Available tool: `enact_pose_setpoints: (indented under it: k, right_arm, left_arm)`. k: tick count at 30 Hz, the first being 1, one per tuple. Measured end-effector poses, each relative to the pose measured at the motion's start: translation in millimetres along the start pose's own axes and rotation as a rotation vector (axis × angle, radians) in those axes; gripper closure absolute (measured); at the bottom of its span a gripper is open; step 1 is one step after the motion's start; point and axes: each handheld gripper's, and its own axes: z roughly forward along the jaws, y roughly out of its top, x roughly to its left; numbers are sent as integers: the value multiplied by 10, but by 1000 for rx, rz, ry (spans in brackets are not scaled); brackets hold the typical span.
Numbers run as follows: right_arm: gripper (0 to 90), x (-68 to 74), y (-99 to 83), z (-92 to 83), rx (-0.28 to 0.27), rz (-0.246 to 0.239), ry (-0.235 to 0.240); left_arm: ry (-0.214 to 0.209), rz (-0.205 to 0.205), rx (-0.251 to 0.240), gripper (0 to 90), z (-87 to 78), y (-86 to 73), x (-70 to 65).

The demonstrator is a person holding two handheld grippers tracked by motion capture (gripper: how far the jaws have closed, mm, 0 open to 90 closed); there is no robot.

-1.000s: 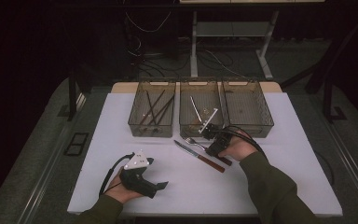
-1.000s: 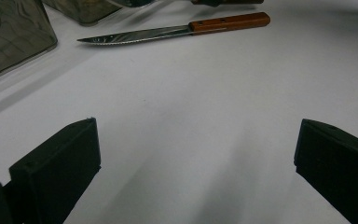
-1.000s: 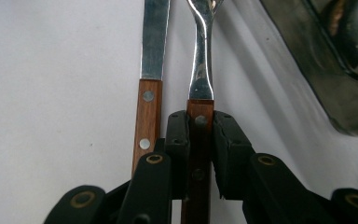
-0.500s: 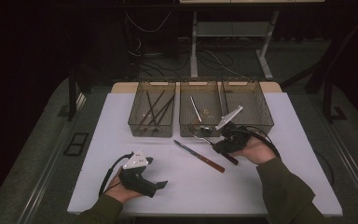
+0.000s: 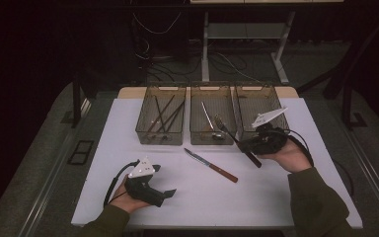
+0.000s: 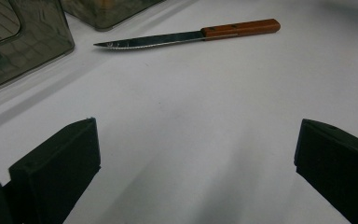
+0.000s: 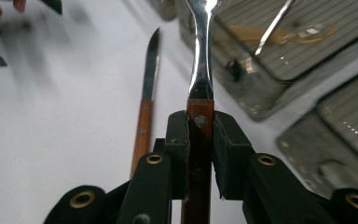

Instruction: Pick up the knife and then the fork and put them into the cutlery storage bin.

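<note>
My right gripper is clamped on the fork by its wooden handle, centre frame, its tines cut off at the top edge. My left gripper stands wide apart, knife lying beyond it.

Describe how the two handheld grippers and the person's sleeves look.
Both the left gripper and right gripper are black, each topped by a pale three-cornered plate and trailing a black cable. Their jaws are blocky black pads; brass rivets stud the right one. The sleeves are dark olive.

High view looks down on the table; both tool views sit close, sharing the knife.
</note>
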Motion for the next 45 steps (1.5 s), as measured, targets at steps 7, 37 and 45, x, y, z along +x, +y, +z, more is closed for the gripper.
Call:
enact_pose_setpoints:
  k: [7, 37, 45]
  right_arm:
    - [773, -151, 40, -227, -48, 31, -45]
    - [773, -1091, 268, -356, -82, 173, -330]
    - [772, -1266, 151, -165, -19, 214, -356]
  left_arm:
    - [-4, 6, -5, 0, 10, -8, 20]
    - [-5, 12, -14, 0, 20, 5, 39]
    - [-9, 18, -8, 0, 17, 6, 35]
